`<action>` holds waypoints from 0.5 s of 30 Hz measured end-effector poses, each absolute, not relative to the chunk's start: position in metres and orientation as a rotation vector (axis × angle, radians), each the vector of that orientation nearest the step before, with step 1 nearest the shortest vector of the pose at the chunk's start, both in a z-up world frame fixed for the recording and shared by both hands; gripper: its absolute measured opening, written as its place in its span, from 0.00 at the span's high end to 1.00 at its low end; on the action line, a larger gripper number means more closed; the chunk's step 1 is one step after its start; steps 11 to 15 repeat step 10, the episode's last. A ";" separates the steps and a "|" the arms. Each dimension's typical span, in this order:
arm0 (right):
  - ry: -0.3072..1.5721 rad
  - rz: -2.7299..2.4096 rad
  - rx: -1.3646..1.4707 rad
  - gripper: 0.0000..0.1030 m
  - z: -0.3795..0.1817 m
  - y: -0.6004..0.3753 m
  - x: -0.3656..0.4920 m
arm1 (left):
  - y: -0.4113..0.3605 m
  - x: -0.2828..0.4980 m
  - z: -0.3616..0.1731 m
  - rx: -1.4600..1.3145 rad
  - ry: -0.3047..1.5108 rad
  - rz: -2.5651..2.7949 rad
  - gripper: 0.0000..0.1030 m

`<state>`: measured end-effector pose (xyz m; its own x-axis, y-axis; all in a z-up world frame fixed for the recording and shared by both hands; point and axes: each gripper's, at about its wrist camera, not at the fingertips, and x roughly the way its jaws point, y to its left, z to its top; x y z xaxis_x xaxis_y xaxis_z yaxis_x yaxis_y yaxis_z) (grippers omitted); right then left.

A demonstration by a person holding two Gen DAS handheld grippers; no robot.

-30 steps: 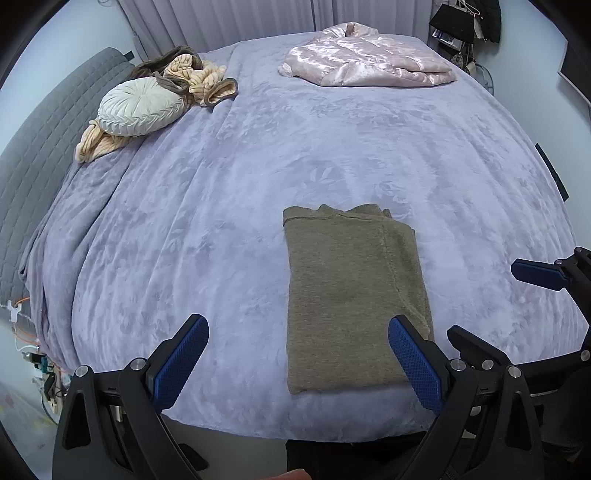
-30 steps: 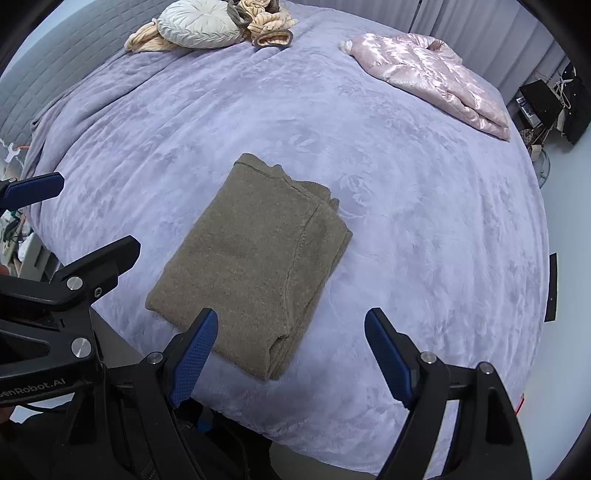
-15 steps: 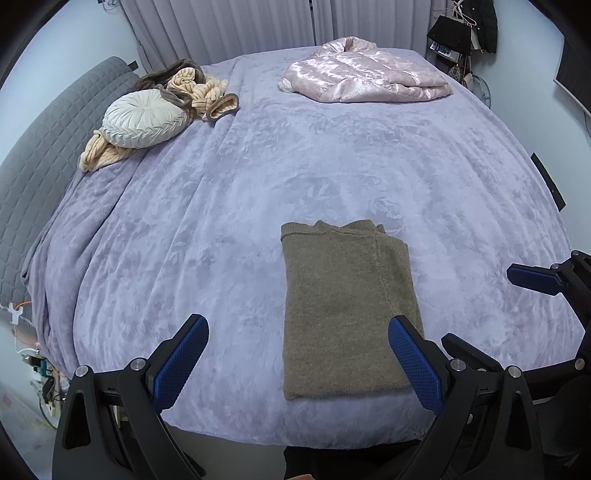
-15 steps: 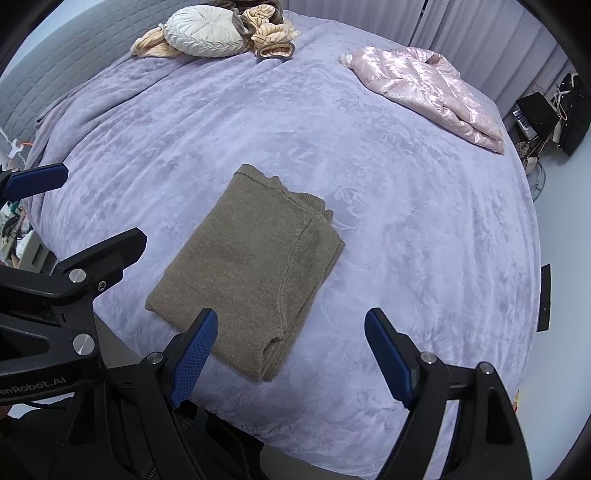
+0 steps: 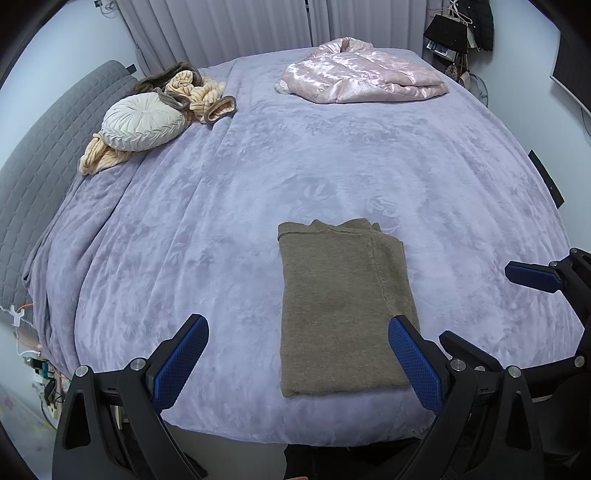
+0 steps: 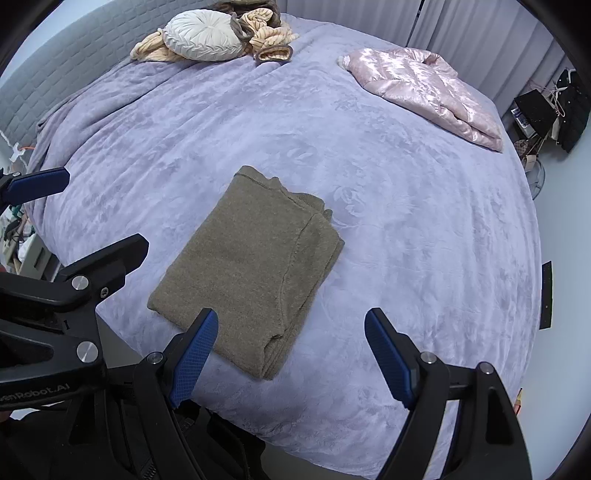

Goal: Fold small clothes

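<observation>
Left wrist: folded brown garment (image 5: 341, 310) lengthwise away.

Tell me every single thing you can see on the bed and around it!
folded garment: one, olive-brown, lying flat near the bed's front edge
blanket: one, lilac, covering the whole bed
puffy jacket: one, shiny pink, at the far side of the bed
round cushion: one, white, pleated, at the headboard end
fuzzy clothes: a bundle, peach and brown, behind and under the round cushion
headboard: one, grey, quilted
curtains: grey, behind the bed
hanging bags: several, black, in the far corner
left hand-held gripper: one, black with blue pads, open, above the bed's front edge
right hand-held gripper: one, black with blue pads, open, over the folded garment's near corner
</observation>
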<state>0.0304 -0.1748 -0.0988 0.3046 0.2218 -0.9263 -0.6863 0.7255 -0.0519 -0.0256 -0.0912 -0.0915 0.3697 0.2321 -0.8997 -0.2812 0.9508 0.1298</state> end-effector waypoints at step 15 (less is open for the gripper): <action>1.132 0.623 -0.467 0.18 -0.101 -0.182 0.025 | -0.098 -0.031 -0.095 -0.049 1.171 0.321 0.04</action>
